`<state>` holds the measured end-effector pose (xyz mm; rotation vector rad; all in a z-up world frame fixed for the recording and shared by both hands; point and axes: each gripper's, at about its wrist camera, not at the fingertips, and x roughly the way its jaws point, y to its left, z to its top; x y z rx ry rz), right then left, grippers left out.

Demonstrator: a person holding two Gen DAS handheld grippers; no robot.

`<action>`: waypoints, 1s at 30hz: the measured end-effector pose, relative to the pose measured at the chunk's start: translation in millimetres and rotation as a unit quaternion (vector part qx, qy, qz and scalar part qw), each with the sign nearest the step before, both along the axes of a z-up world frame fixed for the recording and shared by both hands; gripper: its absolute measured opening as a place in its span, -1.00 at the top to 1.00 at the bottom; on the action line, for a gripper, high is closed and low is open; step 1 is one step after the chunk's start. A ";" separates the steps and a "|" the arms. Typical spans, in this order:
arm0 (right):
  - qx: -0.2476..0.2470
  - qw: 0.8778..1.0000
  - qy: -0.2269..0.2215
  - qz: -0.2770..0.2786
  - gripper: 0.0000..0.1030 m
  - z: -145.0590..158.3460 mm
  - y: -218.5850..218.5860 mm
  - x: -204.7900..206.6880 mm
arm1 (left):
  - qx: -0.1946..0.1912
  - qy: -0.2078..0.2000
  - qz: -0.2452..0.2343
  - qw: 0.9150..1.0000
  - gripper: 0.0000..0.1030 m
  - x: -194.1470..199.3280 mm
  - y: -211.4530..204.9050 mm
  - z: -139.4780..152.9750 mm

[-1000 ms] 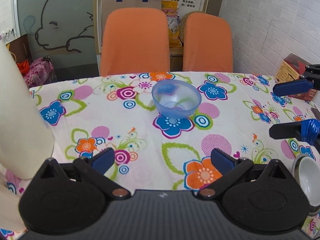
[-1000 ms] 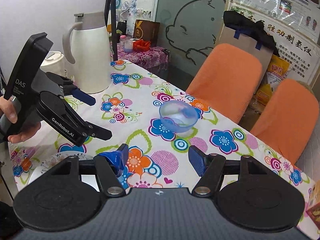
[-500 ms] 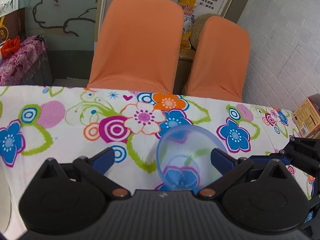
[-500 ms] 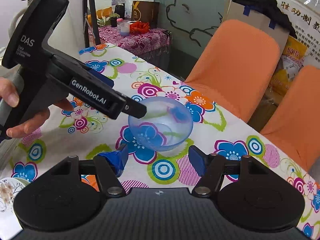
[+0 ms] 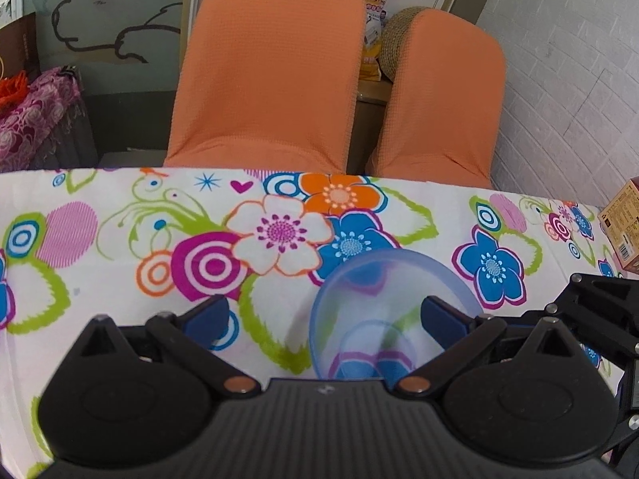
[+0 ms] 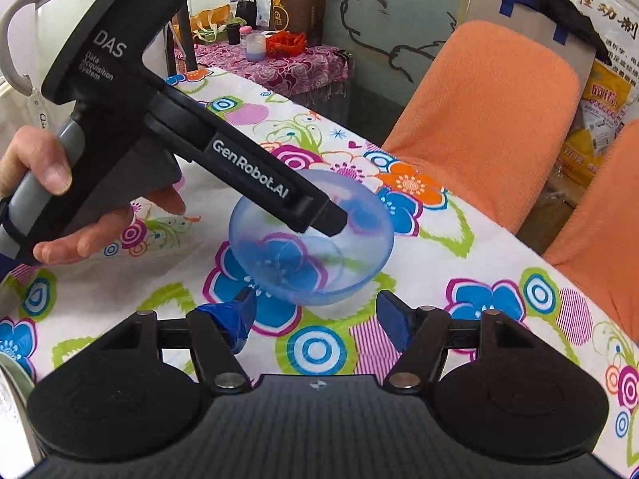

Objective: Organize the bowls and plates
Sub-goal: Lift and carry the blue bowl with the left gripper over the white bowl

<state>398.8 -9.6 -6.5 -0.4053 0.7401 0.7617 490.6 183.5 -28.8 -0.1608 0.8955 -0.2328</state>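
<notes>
A clear blue plastic bowl (image 5: 371, 299) stands upright on the flowered tablecloth (image 5: 120, 247). My left gripper (image 5: 325, 317) is open; its right finger (image 5: 441, 317) reaches inside the bowl and its left finger (image 5: 207, 317) is outside, so the jaws straddle the near-left rim. In the right wrist view the left gripper's finger tip (image 6: 327, 219) dips into the bowl (image 6: 359, 263). My right gripper (image 6: 317, 315) is open and empty, just short of the bowl's near side.
Two orange chairs (image 5: 267, 80) stand behind the table's far edge. A cardboard box (image 5: 623, 227) sits at the right. A white thermos jug (image 6: 24, 52) stands at the left, a white plate edge (image 6: 12, 383) at the lower left.
Both grippers have moved forward to the bowl. The left gripper has lowered one finger inside the bowl's rim. The bowl has not moved.
</notes>
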 end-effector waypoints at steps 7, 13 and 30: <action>0.004 1.000 -0.009 0.005 -0.03 -14.8 8.6 4.1 | 0.024 -0.018 -0.014 0.999 -0.66 0.7 -13.7 -6.6; 0.050 0.997 -0.062 -0.012 -0.04 -20.4 6.2 2.3 | 0.040 -0.040 -0.038 0.998 -0.03 -12.7 -23.0 9.0; 0.028 0.992 -0.110 -0.049 -0.06 71.3 -67.9 -140.3 | -0.006 -0.062 -0.140 0.988 -0.07 -194.8 -151.2 94.8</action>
